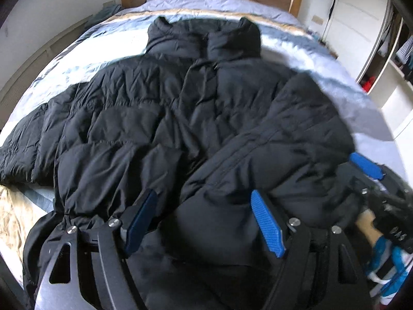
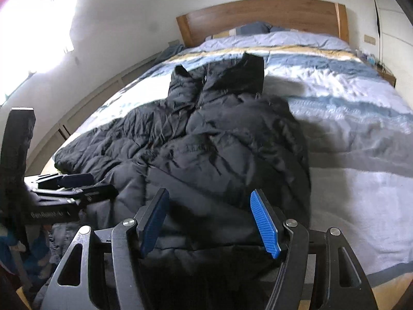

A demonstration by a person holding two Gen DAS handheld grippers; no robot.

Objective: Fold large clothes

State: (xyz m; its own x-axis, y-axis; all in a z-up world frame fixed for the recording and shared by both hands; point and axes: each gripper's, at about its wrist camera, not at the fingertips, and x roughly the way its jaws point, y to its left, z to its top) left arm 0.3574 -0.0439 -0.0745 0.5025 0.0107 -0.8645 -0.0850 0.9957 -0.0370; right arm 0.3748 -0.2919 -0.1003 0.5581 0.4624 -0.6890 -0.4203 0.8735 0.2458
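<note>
A large black puffer jacket [image 1: 165, 118] lies face up on the bed, collar toward the headboard. Its right sleeve is folded across the front; its left sleeve stretches out to the left. It also shows in the right wrist view [image 2: 219, 149]. My left gripper [image 1: 204, 219] is open over the jacket's bottom hem, with fabric between the blue pads. My right gripper [image 2: 209, 219] is open above the hem's right part. It also shows in the left wrist view [image 1: 366, 166], and my left gripper shows at the left of the right wrist view [image 2: 77, 183].
The bed [image 2: 348, 118] has a blue, white and tan striped cover and a wooden headboard [image 2: 260, 15]. A white wall and a low ledge run along the left. An open wardrobe [image 1: 392, 59] stands at the right. A bright window [image 2: 33, 25] is at the left.
</note>
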